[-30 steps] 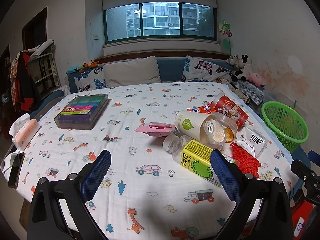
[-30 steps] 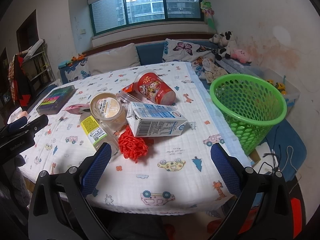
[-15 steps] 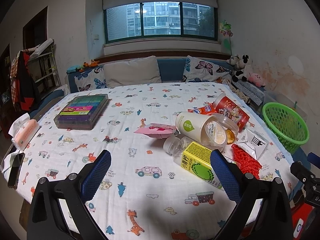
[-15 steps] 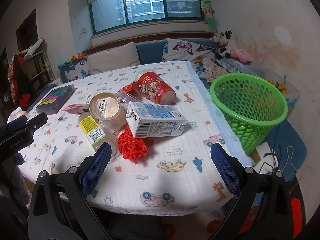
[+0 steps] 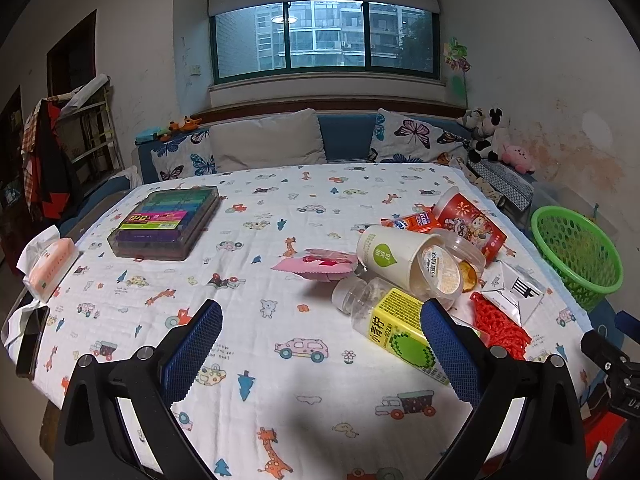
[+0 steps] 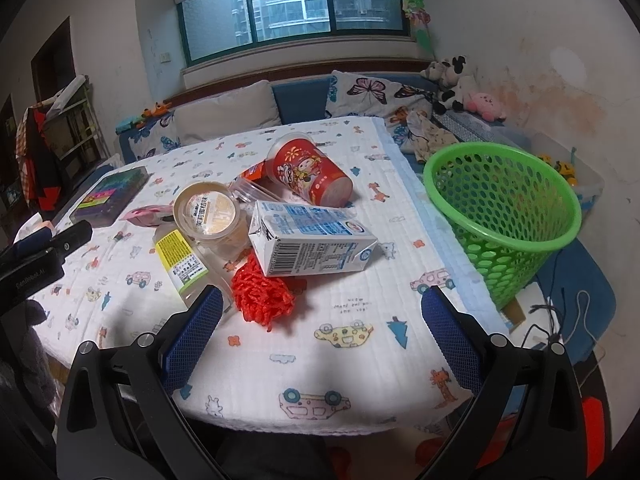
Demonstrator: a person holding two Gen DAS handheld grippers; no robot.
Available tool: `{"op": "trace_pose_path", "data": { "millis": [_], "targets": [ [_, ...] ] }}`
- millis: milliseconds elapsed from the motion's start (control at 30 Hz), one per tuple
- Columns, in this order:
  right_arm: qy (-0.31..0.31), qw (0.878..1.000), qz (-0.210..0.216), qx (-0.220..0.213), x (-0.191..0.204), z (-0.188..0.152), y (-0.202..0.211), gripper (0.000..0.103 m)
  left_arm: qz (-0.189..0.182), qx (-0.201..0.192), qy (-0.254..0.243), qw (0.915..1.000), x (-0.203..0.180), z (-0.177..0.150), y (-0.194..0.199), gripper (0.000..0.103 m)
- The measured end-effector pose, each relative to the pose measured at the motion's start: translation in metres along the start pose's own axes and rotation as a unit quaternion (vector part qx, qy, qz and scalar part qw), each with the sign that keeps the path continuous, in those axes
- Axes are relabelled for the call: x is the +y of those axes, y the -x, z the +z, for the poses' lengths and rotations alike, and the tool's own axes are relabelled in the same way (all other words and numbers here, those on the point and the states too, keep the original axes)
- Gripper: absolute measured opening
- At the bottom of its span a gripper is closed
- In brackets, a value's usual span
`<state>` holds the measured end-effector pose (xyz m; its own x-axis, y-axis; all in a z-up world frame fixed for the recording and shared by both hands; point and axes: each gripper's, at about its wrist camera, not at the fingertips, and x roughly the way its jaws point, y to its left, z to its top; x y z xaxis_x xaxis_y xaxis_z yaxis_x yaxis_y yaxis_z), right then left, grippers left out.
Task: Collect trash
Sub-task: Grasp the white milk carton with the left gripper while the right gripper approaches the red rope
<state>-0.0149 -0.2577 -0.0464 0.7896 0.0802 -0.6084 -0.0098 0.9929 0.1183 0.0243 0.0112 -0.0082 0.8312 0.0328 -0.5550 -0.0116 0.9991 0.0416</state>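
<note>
surface: table w/ printed cloth (image 5: 280, 360); on it: trash pile (image 6: 280, 220); marker case (image 5: 168, 222); tissue pack (image 5: 50, 266)

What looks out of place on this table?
A heap of containers lies tipped over near the table's right edge: a red cup, a milk carton resting on red netting, and a yellow-labelled bottle, all on their sides. The green basket beside the table looks empty.

Right gripper (image 6: 320, 328) wide open and empty over the table edge, milk carton (image 6: 310, 246) lying against red net (image 6: 262, 298), green basket (image 6: 504, 216) beside the table
</note>
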Motion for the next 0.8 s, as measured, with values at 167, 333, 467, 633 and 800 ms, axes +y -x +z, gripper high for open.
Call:
{"op": "trace_pose_path", "data": {
  "millis": [167,333,467,633,800],
  "targets": [
    [0.001,1.0,0.006,0.005,-0.001,0.004,-0.008,0.099,0.0,0.001,0.001,1.0,0.002,0.002,-0.002,0.096],
    [0.001,1.0,0.006,0.011,-0.001,0.009,-0.014,0.099,-0.005,0.006,0.001,1.0,0.003,0.005,-0.008,0.096],
    [-0.003,1.0,0.001,0.005,-0.006,0.012,-0.011,0.099,-0.028,0.012,-0.014,0.9994,-0.004,0.008,-0.013,0.096],
    [-0.007,1.0,-0.008,0.009,-0.017,0.014,-0.012,0.099,-0.073,0.016,-0.045,0.9962,-0.024,0.013,-0.02,0.096],
    [-0.011,1.0,-0.02,0.012,-0.032,0.014,-0.014,0.099,-0.151,0.026,-0.101,0.9829,-0.055,0.013,-0.03,0.096]
  ]
}}
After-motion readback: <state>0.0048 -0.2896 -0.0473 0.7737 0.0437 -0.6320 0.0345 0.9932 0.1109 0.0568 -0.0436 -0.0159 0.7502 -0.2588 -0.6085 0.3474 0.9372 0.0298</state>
